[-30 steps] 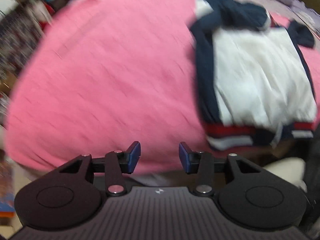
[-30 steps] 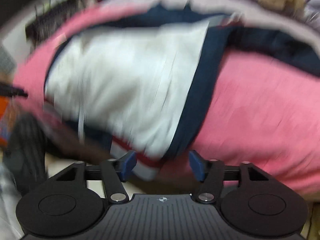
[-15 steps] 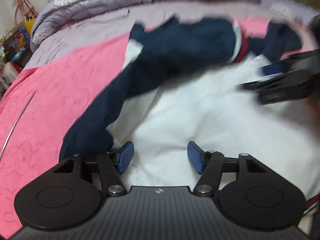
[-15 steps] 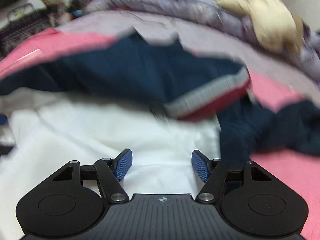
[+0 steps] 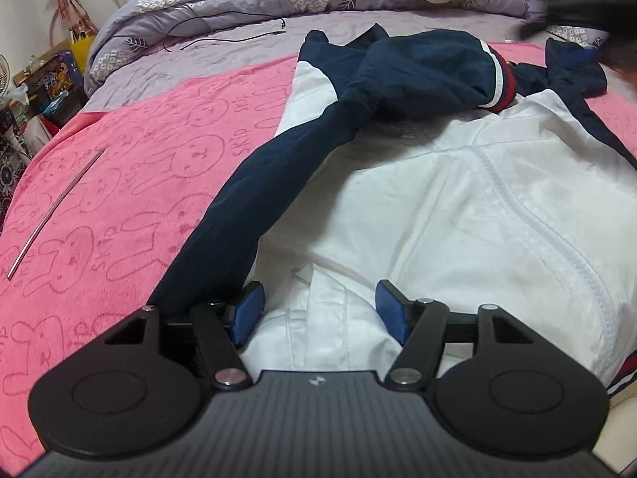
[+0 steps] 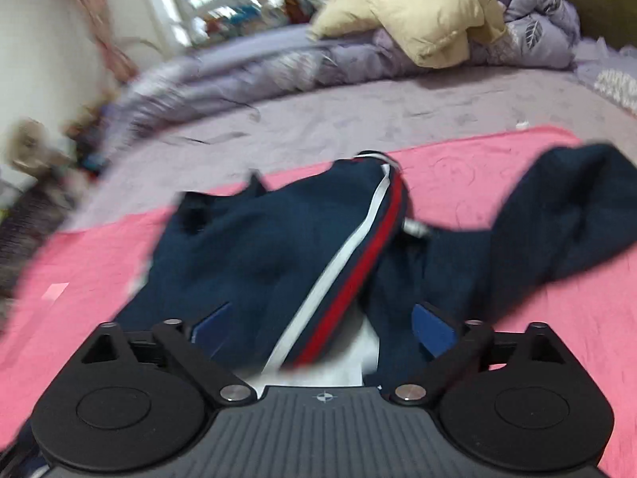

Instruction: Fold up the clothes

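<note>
While the limp, light jacket (image 5: 458, 207) lay on the pink blanket (image 5: 119, 199), the left gripper (image 5: 316, 310) stood open over its hem; the right gripper (image 6: 322, 322) was opening astride the striped cuff (image 6: 350, 263), probably the best hold.

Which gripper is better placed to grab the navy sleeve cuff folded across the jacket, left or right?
Right, probably. The right gripper sits directly over the striped cuff, its jaws opening with the cuff between them, not yet pinched. The left gripper hangs open over the white jacket body near the hem, well short of the cuff.
</note>
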Motion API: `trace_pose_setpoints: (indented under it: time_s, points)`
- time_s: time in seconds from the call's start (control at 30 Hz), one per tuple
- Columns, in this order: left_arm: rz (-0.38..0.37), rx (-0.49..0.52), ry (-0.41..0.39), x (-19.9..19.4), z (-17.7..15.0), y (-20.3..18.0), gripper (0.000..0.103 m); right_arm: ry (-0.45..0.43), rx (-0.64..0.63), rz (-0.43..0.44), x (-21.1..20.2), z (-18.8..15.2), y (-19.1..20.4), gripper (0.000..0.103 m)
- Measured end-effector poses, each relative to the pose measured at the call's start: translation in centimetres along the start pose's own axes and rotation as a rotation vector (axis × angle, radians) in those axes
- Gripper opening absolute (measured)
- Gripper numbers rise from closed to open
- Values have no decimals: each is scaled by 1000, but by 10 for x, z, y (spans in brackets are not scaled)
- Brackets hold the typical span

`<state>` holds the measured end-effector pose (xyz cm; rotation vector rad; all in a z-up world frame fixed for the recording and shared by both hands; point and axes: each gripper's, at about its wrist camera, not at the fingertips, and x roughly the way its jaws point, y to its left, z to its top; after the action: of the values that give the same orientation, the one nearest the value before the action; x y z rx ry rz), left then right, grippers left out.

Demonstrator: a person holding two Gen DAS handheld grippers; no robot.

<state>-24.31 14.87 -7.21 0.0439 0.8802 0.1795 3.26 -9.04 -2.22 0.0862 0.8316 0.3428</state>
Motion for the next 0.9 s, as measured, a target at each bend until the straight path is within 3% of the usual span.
trace_pose_setpoints:
  time_s: [0.03,0.07,0.1,0.13,0.2,0.33,0.4,0.53,0.7,0.77,0.8,0.83,0.9]
  points:
    - [-3,-6,-5,-2,-2,1,65,23,6,-53,23,9,6,99]
    - [-9,-18,-9,-2,-3,2,65,74,7,-69,46,13,10,90]
    - [-16,-32,-13,-2,-4,3,65,125,7,-84,69,18,14,34]
    - [-23,-47,-18,-2,-6,5,65,166,7,-102,87,21,19,7]
    - [-38,-78,-34,-2,-9,8,66,159,-10,-140,91,23,38,5]
    - [-71,-138,-82,-2,-19,12,69,16,-241,4,55,41,128,5]
    - [-80,-155,-103,-2,-22,12,70,-14,-309,107,39,50,180,5]
    - [-83,-167,-134,-4,-28,11,71,30,-371,376,28,55,289,5]
    - [-106,-197,-147,-6,-31,15,73,14,-605,667,9,21,428,7]
    - [-111,-206,-149,-7,-32,16,73,22,-683,671,5,4,466,34]
    - [-113,-208,-149,-7,-33,16,73,32,-709,653,3,-3,479,63]
    - [-114,-209,-149,-7,-33,17,73,28,-719,644,2,-8,473,76]
    - [-116,-209,-149,-7,-33,17,74,20,-740,625,1,-18,461,76]
